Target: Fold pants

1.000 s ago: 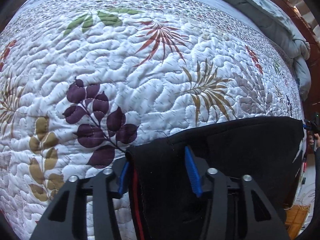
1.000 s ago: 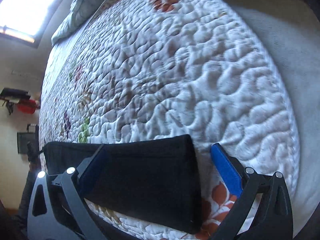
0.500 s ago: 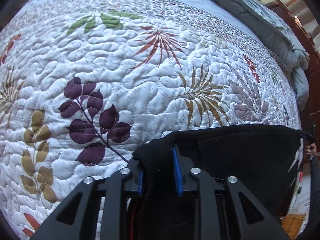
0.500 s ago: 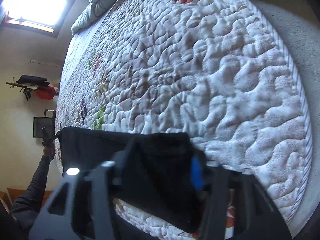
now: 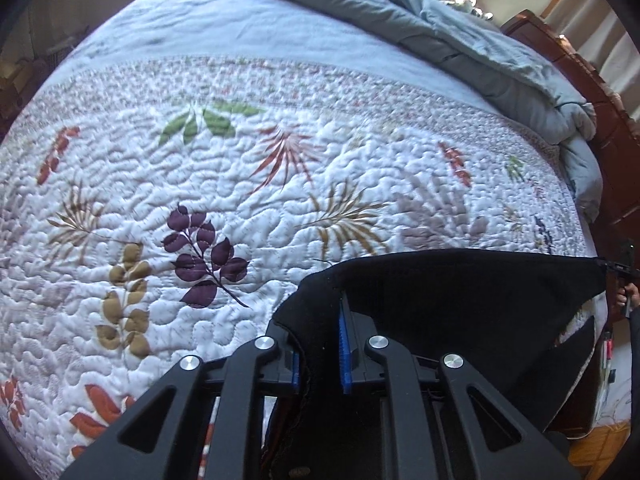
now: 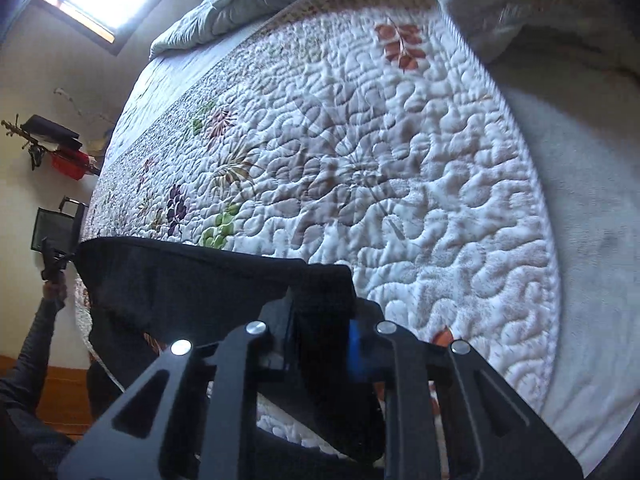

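1. Above the quilted bedspread [image 5: 248, 184]: black pants [image 5: 460, 296] stretched taut between both grippers, one end pinched in each.
2. Left gripper [image 5: 320, 354]: clamped on bunched black cloth, blue pads [image 5: 344, 344] pressing it.
3. Right gripper [image 6: 320, 344]: jaws just closing in, now gripping the opposite end.
4. Behind, at the far edge: rumpled grey duvet [image 5: 460, 40].

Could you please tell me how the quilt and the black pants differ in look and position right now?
The quilt is white, puffy and leaf-printed; the pants are plain black. The quilt lies spread flat, while the pants hang stretched between the left gripper and right gripper. Both are soft fabric.
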Tool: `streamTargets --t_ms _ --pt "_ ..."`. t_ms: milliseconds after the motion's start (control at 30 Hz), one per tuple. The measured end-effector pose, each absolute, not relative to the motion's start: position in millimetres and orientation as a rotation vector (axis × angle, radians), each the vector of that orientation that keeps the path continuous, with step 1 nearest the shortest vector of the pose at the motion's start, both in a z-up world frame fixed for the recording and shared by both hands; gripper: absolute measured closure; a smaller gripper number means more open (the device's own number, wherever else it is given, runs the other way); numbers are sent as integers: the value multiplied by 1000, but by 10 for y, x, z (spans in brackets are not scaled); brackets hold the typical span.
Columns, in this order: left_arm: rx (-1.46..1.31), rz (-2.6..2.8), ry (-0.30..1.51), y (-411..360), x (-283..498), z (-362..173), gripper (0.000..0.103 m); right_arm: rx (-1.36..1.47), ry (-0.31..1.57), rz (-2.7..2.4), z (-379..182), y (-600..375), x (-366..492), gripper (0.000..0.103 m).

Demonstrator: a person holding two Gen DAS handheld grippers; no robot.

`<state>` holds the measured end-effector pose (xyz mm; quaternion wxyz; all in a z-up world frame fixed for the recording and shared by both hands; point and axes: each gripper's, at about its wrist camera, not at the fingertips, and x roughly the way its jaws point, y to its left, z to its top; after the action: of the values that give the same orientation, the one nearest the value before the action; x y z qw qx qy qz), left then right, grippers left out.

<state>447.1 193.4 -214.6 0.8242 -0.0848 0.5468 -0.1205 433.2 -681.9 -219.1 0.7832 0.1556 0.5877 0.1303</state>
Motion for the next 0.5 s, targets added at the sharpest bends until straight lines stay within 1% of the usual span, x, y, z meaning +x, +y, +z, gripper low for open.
streamTargets --t_ms 133,267,500 --pt "-161 -287 1091 1865 4181 -1798 89 293 1224 223 -2032 -6860 4077 84" --pt "-157 -302 1043 1841 3919 -1565 89 248 1158 173 -1927 -6860 3832 84" --pt "-163 -319 1011 1823 3421 -1406 89 19 1033 79 -1847 -6566 3274 84"
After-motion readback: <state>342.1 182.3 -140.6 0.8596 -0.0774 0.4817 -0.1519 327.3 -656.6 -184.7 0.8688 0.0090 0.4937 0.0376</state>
